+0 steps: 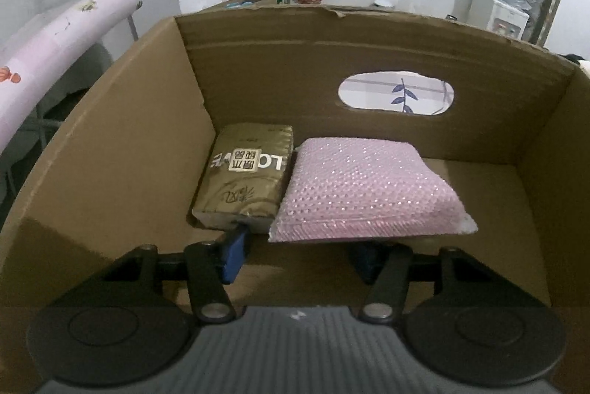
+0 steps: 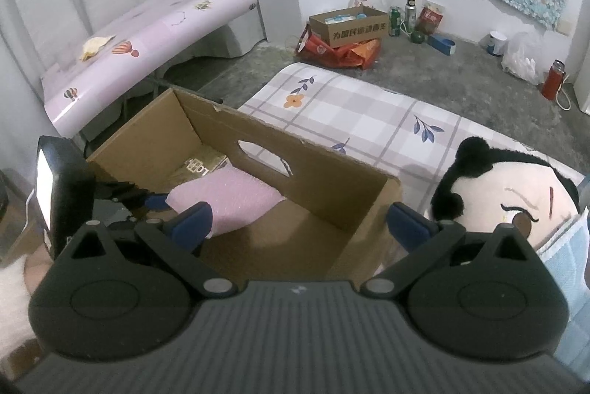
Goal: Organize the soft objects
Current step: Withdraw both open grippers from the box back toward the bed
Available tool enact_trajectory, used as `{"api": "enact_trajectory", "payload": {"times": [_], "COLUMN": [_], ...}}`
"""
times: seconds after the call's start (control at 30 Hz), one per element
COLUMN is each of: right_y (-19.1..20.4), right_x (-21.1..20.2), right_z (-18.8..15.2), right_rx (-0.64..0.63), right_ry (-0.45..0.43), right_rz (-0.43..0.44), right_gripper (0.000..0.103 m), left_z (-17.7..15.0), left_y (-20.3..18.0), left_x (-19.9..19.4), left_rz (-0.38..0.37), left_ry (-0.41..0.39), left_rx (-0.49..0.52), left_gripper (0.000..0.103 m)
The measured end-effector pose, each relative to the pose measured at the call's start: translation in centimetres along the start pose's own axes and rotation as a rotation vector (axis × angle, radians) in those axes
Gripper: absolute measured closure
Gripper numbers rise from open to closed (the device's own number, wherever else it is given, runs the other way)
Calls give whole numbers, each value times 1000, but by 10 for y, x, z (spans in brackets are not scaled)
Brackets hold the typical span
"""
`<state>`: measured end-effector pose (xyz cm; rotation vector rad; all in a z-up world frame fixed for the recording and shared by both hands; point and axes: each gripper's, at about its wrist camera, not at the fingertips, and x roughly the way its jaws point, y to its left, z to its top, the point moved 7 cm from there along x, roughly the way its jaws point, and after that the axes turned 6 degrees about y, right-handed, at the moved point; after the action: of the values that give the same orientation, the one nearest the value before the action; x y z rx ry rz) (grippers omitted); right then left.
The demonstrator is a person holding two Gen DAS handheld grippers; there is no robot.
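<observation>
The left gripper (image 1: 300,246) sat inside the cardboard box (image 1: 110,150), its two fingers spread wide on either side of one pink sponge pad (image 1: 368,187) whose near edge lay over them; whether they gripped it could not be told. One gold tissue pack (image 1: 247,173) lay touching the pad at 9 o'clock. The right gripper (image 2: 298,220) hovered above the box's near rim, fingers wide apart and holding nothing. One plush doll head (image 2: 516,195) rested at its 3 o'clock, outside the box, on the checked bedsheet (image 2: 368,110).
</observation>
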<state>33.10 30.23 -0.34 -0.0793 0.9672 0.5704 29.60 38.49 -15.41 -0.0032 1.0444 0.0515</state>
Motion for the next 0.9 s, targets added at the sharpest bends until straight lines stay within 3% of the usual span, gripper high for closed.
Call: {"api": "enact_trajectory", "payload": {"times": [0.07, 0.13, 0.27, 0.33, 0.5, 0.57, 0.9], "right_y": [0, 1, 1, 0, 1, -1, -5], "right_x": [-1, -3, -9, -14, -32, -41, -83], "right_z": [-1, -1, 1, 1, -4, -8, -24], "right_rx": [2, 3, 6, 15, 24, 26, 66], "right_ry": [-2, -5, -21, -27, -43, -47, -72], "right_rz": [-2, 0, -9, -18, -21, -40, -87], "right_gripper": [1, 1, 1, 1, 1, 1, 1], "left_z": [-4, -6, 0, 5, 1, -5, -27], "left_y": [2, 1, -4, -6, -8, -7, -13], "left_x": [-4, -11, -15, -11, 0, -5, -52], "left_rz": [20, -9, -7, -18, -23, -31, -16], "left_ry": [8, -4, -27, -29, 52, 67, 88], "left_rx": [9, 22, 41, 4, -4, -9, 58], "left_gripper": [37, 37, 42, 43, 40, 28, 13]}}
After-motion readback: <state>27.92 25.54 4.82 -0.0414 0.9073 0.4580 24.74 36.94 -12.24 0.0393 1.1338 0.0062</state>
